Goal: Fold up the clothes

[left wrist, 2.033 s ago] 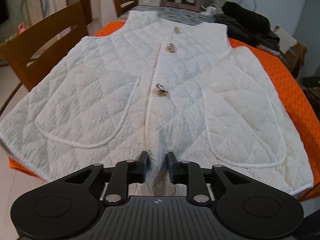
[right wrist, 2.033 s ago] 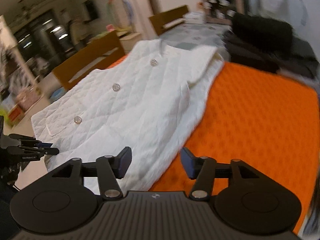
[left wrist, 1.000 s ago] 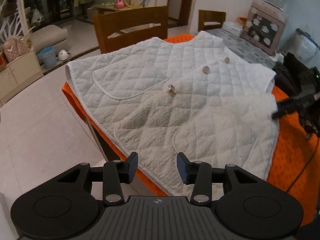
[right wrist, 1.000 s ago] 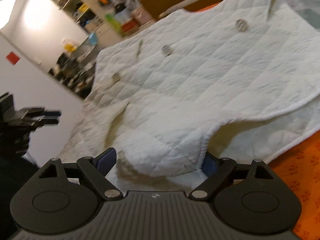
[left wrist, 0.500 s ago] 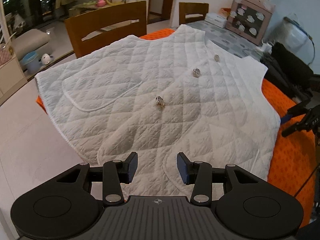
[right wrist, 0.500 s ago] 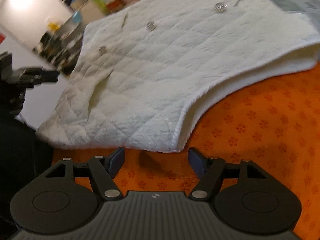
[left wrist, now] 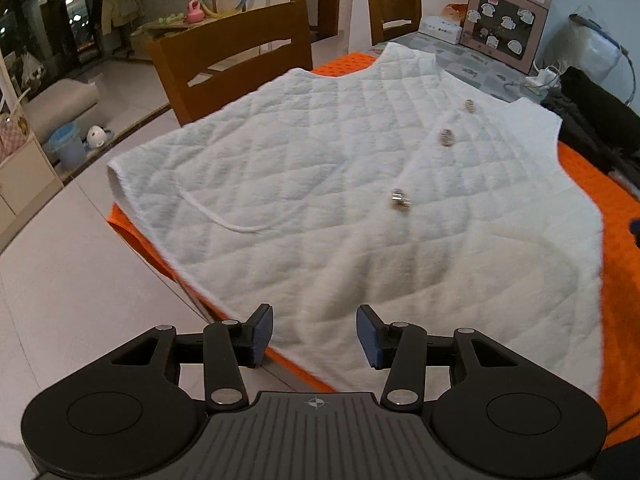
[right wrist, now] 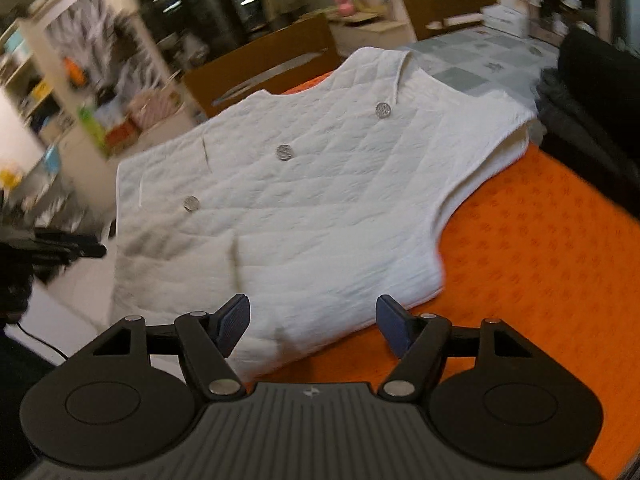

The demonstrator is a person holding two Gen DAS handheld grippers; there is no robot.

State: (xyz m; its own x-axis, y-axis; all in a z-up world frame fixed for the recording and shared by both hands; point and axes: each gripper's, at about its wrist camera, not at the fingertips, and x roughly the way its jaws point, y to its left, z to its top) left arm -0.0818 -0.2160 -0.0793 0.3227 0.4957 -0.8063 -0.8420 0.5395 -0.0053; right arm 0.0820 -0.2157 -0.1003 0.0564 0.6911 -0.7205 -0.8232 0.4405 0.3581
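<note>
A white quilted vest (left wrist: 320, 180) with three metal buttons (left wrist: 446, 137) lies flat, front up, on the orange tablecloth (left wrist: 616, 280). My left gripper (left wrist: 316, 334) hovers over the vest's near hem at the table corner. Its jaws are opening and the pads touch nothing. In the right wrist view the vest (right wrist: 320, 200) spreads from the near hem to the collar. My right gripper (right wrist: 314, 320) hangs open above the vest's near right corner, holding nothing. The left gripper (right wrist: 60, 246) shows as a dark shape at the left edge there.
Two wooden chairs (left wrist: 232, 60) stand along the table's far left side. Black clothes (left wrist: 592, 128) are piled at the far right, and a picture box (left wrist: 504, 36) sits at the back. The table edge drops to the tiled floor (left wrist: 80, 280) at the left.
My right gripper let go of the vest's side, then drew back and rose. The left gripper slid along the near hem with its jaws a little wider. The vest settled flat.
</note>
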